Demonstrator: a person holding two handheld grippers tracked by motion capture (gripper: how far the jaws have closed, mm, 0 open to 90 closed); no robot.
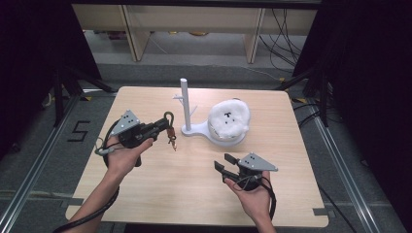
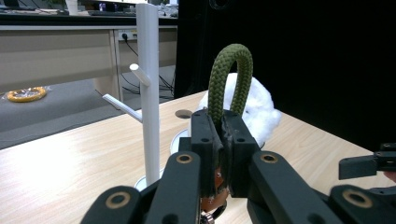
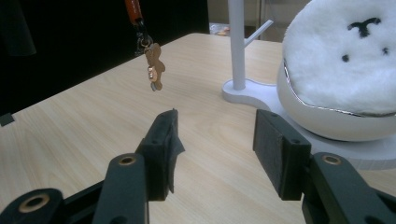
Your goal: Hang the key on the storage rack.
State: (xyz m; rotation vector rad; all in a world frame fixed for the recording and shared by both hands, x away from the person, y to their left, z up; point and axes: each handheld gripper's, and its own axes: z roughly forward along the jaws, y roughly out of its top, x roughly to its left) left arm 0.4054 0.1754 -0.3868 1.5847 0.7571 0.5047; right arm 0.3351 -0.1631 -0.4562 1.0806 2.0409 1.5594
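Right now our olive cord loop [image 2: 231, 77], its small brown charm [image 3: 154, 66] dangling above the counter [image 1: 194, 189], sits clamped in our left tongs [image 1: 163, 125] near the white peg stand [image 1: 186, 104]. Our right tongs [image 3: 215, 149] gape, empty, near the fluffy white ball [image 1: 229, 118].

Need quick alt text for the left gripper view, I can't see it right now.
The left gripper is shut on a green rope loop that stands up between its jaws. The white peg stand rises just behind on the wooden table, with a white plush beyond.
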